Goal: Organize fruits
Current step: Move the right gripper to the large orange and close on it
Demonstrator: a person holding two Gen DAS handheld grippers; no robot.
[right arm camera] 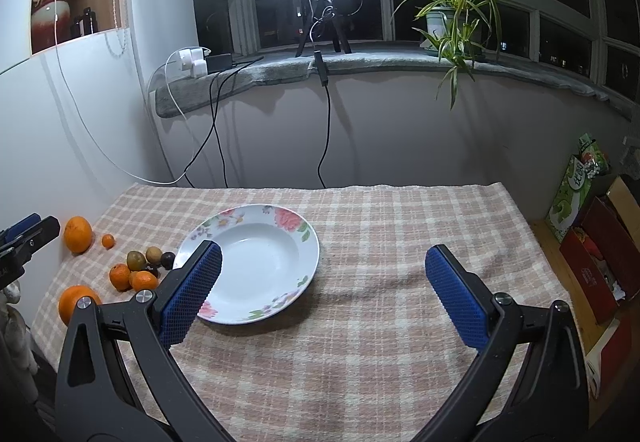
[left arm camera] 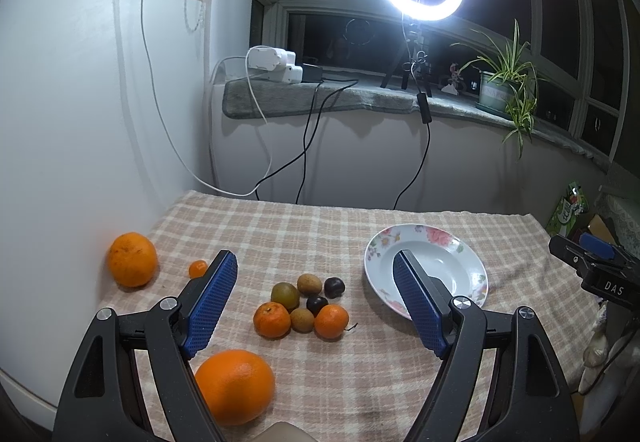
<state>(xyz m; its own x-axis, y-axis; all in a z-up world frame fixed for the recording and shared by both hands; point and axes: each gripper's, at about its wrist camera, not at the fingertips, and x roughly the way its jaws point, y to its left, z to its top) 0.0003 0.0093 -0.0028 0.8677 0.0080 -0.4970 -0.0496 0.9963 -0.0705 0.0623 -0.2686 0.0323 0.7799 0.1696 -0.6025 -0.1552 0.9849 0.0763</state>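
Fruit cluster point(left arm camera: 303, 302) between left claw point(left arm camera: 316, 270) fingers.

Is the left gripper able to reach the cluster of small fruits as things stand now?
Probably yes: the left gripper is open, empty, and the cluster of small fruits lies uncovered on the cloth straight ahead of it, between its fingers.

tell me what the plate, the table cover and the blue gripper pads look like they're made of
Plate: likely glazed ceramic; glossy white with printed flowers and light glints.
Table cover: woven fabric, matte; plaid checks, soft wrinkles, visible weave.
Blue pads: probably rubber or soft plastic, matte, with a fine bumpy grid texture.
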